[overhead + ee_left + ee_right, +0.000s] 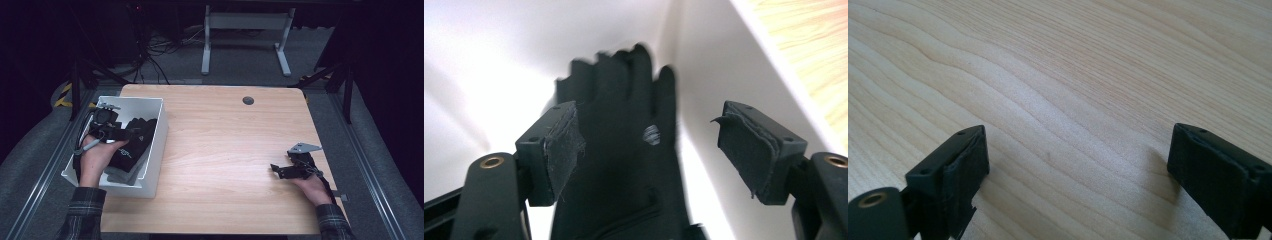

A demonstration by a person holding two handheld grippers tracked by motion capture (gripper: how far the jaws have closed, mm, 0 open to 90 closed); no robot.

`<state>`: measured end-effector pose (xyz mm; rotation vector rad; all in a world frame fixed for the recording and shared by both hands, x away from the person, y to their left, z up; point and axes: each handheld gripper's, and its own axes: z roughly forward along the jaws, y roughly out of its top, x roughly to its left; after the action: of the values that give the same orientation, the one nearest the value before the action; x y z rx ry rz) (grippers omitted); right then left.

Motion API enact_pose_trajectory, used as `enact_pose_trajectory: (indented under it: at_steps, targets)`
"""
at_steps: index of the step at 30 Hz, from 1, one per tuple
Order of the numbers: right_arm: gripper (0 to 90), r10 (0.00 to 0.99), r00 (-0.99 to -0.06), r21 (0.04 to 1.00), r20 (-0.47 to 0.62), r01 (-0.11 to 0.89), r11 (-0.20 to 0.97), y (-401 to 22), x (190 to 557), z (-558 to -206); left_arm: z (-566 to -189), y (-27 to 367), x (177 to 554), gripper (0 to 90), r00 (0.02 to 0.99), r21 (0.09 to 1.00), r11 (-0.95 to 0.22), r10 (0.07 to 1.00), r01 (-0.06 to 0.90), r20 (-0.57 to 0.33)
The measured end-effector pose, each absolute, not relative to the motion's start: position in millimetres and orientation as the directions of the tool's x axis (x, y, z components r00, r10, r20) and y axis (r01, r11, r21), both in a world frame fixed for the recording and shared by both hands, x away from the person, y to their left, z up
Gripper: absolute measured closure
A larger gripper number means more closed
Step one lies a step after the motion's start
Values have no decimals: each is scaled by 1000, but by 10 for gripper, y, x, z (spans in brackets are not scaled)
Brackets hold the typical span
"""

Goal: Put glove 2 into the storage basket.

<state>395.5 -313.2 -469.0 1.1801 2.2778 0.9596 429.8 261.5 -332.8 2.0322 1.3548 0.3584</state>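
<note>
The person's sleeved forearms enter at the near edge of the wooden table (225, 150). The right gripper (281, 171) rests low over the bare tabletop near the right near corner, pointing toward the table's centre; in the right gripper view its jaws stand wide apart with nothing between them, only wood grain beneath. The left gripper (131, 134) is held over the white bin (159, 135), which sits at the left edge of the table and overhangs it slightly. In the left gripper view (646, 147) the jaws stand well apart, and the frayed pads (564, 150) do not press on anything. A black glove (624, 150) lies below and beyond them inside the bin, its fingers pointing away toward the bin's white wall, a small pale mark on its back; it is slightly blurred. From the high view the glove (137, 137) lies on top of further dark and grey fabric pieces (122, 175) heaped in the bin. Farther off, a round grommet (248, 100) sits in the tabletop near its far edge, and beyond it a white table frame (245, 40) stands on the grey floor.
</note>
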Motion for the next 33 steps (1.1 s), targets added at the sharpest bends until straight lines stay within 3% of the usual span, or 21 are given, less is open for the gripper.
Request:
enact_pose_trajectory:
  at_steps: [12,33]
  targets:
    - [98,825,-563,728,-36,551,408,-3131,3955,-4690,-3101,2244,4238,242,543,701,-304,828,645,-141]
    - [98,824,-565,728,-36,550,409,-3131,3954,-4690,-3055,1441,4151,204,697,736,-395,703,549,-142]
